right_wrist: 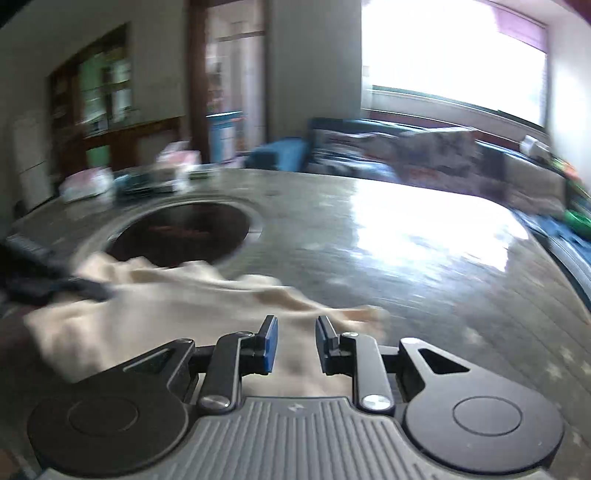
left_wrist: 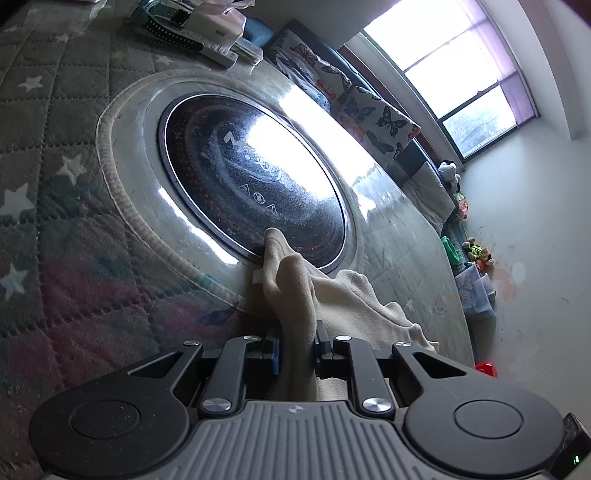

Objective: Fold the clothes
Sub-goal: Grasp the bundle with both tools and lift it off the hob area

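Note:
A cream garment [left_wrist: 295, 295] lies bunched on a glossy table [left_wrist: 391, 236] beside its round dark centre plate [left_wrist: 255, 177]. My left gripper [left_wrist: 297, 347] is shut on a thick fold of the garment, which rises between the blue pads. In the blurred right wrist view the same cream garment [right_wrist: 159, 302] spreads across the table [right_wrist: 406, 258]. My right gripper [right_wrist: 295, 343] has its jaws partly apart with cloth lying between and under them. The left gripper [right_wrist: 48, 284] shows as a dark blur at the garment's left edge.
A quilted star-patterned cover [left_wrist: 48, 177] runs under the table's clear top. Boxes and clutter [left_wrist: 192, 26] sit at the far edge. Butterfly cushions [left_wrist: 369, 107] line a bench under the window [left_wrist: 454, 70]. Toys [left_wrist: 476, 254] lie along the wall.

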{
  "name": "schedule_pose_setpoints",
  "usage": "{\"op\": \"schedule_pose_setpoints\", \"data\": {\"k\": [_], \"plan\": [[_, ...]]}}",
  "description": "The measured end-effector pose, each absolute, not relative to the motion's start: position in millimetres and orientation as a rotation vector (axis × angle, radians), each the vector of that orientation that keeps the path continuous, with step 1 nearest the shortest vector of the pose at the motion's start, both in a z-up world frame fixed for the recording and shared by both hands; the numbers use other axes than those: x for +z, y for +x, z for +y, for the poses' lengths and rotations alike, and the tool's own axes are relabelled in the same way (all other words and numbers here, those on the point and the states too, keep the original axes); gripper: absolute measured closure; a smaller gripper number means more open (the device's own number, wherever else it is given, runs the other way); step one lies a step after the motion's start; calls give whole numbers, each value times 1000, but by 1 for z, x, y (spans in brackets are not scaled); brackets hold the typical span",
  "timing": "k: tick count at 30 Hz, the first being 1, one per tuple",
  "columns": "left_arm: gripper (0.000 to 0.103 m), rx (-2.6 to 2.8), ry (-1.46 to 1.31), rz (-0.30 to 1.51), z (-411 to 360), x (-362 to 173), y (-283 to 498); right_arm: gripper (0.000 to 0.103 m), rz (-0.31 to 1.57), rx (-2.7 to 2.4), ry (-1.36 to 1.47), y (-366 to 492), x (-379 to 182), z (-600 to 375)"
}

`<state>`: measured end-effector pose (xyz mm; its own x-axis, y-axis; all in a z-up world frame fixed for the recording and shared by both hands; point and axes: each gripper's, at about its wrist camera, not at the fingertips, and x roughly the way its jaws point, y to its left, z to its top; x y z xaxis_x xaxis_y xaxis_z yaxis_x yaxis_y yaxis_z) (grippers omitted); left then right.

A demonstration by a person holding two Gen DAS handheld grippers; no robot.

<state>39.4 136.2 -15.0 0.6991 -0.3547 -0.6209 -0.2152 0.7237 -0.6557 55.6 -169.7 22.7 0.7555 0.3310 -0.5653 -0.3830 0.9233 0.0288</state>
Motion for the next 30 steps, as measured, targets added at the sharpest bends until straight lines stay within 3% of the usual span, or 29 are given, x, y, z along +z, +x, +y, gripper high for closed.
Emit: {"op": "schedule_pose_setpoints", "data": {"k": [3, 11, 15, 30], "plan": [[85, -83, -763, 814, 135, -14, 41, 74, 626, 346, -23, 70, 12, -187], [85, -75, -697, 806, 129, -8, 43, 72, 669, 327, 84, 78, -5, -205], [87, -80, -643, 791, 122, 1, 45, 91, 657, 351, 103, 76, -5, -206], [89, -279, -440, 737, 34, 53, 93, 93, 485, 216, 86, 51, 48, -257]]}}
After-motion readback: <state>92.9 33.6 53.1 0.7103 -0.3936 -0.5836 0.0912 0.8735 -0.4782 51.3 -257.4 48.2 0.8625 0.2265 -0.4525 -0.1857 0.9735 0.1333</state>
